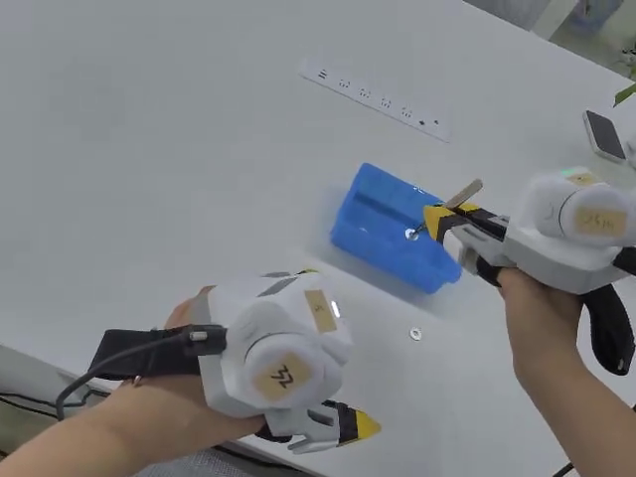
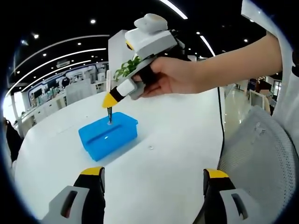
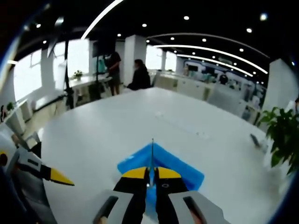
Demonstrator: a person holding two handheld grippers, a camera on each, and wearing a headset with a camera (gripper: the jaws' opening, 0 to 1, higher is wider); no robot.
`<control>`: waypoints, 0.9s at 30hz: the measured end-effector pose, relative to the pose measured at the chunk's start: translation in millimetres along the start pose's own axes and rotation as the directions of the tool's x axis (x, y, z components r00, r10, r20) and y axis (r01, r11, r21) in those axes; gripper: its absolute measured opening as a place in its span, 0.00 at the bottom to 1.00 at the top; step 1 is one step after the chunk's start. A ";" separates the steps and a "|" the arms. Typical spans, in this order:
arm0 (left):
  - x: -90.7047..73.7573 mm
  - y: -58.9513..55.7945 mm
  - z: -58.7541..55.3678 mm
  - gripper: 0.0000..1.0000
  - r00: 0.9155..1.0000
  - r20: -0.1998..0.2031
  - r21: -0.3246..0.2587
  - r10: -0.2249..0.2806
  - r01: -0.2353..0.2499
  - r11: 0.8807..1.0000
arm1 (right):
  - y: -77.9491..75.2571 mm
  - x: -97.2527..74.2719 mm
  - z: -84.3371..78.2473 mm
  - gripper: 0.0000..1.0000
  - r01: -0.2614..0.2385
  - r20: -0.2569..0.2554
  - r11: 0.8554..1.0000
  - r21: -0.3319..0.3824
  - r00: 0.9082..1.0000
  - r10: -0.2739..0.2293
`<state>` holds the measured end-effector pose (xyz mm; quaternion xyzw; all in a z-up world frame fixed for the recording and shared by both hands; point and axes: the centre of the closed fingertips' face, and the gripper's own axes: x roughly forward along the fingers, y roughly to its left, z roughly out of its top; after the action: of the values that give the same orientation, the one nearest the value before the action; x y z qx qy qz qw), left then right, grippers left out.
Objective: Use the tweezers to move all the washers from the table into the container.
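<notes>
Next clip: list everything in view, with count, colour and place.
Table: one, white, under everything.
Container: one, blue, mid-table.
Tweezers: one, pale, in the right gripper.
Loose washer: one, silvery, on the table beside the container.
Held washer: one, silvery, apparently at the tweezers' tip over the container.
Power strip: one, white, beyond the container.
Phone: one, dark, table's far right.
Plant: one, green, beside the table.
Left gripper: white and yellow, open.
Right gripper: white and yellow, shut on the tweezers.

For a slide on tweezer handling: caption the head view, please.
Right gripper, shut on tweezers, poises their tip over the blue container; one washer lies on the white table.
</notes>
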<state>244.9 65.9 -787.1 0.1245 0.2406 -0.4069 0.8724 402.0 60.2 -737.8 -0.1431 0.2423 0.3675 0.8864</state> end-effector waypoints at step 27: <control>1.0 3.5 -5.7 0.88 1.000 -0.025 -0.006 0.008 -0.008 1.000 | -12.0 59.4 -50.2 0.03 -0.026 -0.112 0.998 0.053 0.993 0.032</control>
<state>246.3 69.8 -792.4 0.1281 0.2521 -0.4010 0.8713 430.7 64.8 -810.9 -0.1371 0.3034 0.3654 0.8693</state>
